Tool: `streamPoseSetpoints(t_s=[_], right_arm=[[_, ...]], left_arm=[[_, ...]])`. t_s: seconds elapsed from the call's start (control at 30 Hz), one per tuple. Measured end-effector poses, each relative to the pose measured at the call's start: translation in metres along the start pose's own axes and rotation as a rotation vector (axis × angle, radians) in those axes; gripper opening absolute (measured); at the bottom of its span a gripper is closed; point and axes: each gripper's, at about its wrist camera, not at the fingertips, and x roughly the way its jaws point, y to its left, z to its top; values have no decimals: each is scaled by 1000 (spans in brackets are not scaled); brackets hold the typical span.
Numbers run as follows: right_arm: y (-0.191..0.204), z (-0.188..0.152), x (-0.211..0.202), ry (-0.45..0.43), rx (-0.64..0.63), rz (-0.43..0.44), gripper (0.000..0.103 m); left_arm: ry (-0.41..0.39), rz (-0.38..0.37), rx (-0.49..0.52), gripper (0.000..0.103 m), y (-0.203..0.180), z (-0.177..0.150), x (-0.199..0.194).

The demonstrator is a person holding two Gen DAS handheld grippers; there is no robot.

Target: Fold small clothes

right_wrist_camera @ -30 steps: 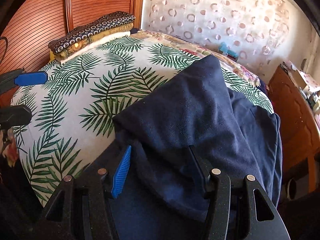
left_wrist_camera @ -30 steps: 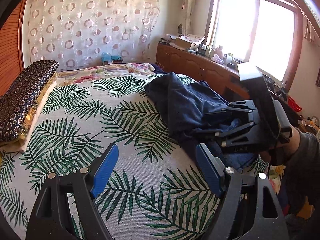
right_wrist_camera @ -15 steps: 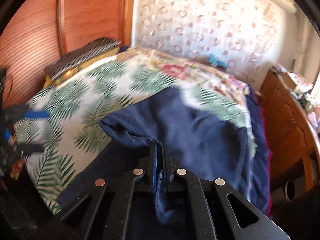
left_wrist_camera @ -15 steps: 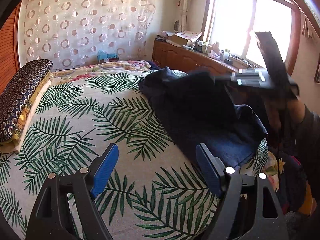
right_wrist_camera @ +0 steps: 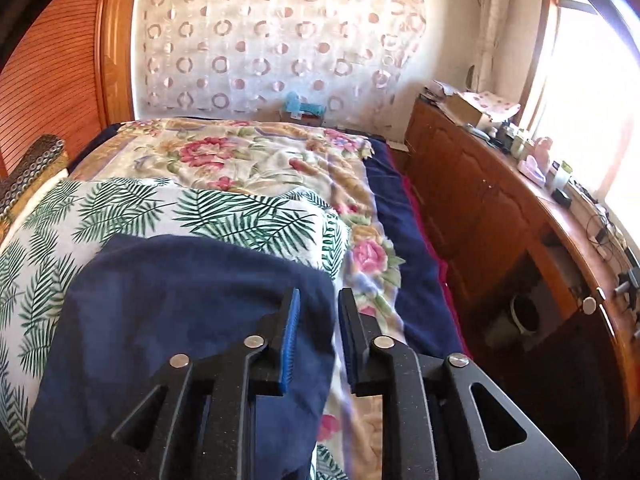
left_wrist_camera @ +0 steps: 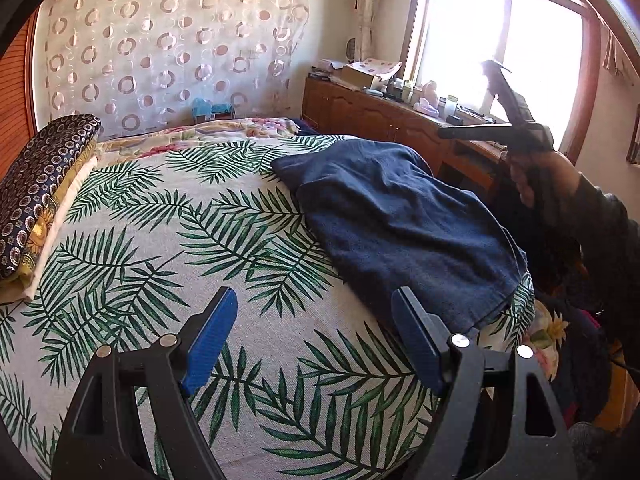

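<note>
A dark blue garment [left_wrist_camera: 400, 224] lies folded over on the palm-leaf bedsheet [left_wrist_camera: 160, 240], on the right half of the bed. My left gripper [left_wrist_camera: 316, 340] is open and empty, low over the sheet just left of the garment's near edge. My right gripper [right_wrist_camera: 318, 320] has its jaws partly apart with nothing between them, above the garment's far right corner [right_wrist_camera: 192, 304]. In the left wrist view the right gripper [left_wrist_camera: 496, 128] is raised to the right of the garment, held by a hand.
A stack of folded patterned cloth [left_wrist_camera: 36, 196] lies at the bed's left edge. A floral blanket [right_wrist_camera: 256, 160] covers the far end. A wooden cabinet [right_wrist_camera: 500, 216] with small items runs along the right wall under a bright window.
My right gripper, shut on the garment half a second ago, has let it go and lifted away. The garment now lies flatter. My left gripper has barely moved.
</note>
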Motion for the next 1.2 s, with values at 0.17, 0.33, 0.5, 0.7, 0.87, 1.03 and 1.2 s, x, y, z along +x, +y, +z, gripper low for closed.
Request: streamPoseSetpoints(t_s=[0.17, 0.33, 0.5, 0.7, 0.87, 1.03, 1.2], right_arm=[[-7, -30, -26, -10, 19, 81, 46], [-18, -85, -66, 8, 32, 164, 46], [-33, -130, -101, 32, 34, 171, 46], [-53, -156, -126, 54, 92, 197, 46], [-53, -162, -120, 89, 100, 201, 32], [-47, -163, -133, 64, 60, 174, 4], [-52, -164, -150, 14, 92, 126, 3]], left_arm=[[13, -15, 14, 80, -8, -4, 3], [37, -36, 38, 80, -22, -8, 10], [57, -59, 59, 80, -36, -11, 14], [77, -68, 87, 80, -50, -13, 19], [85, -71, 97, 80, -55, -14, 20], [100, -67, 98, 80, -54, -15, 24], [116, -86, 104, 80, -57, -18, 26]])
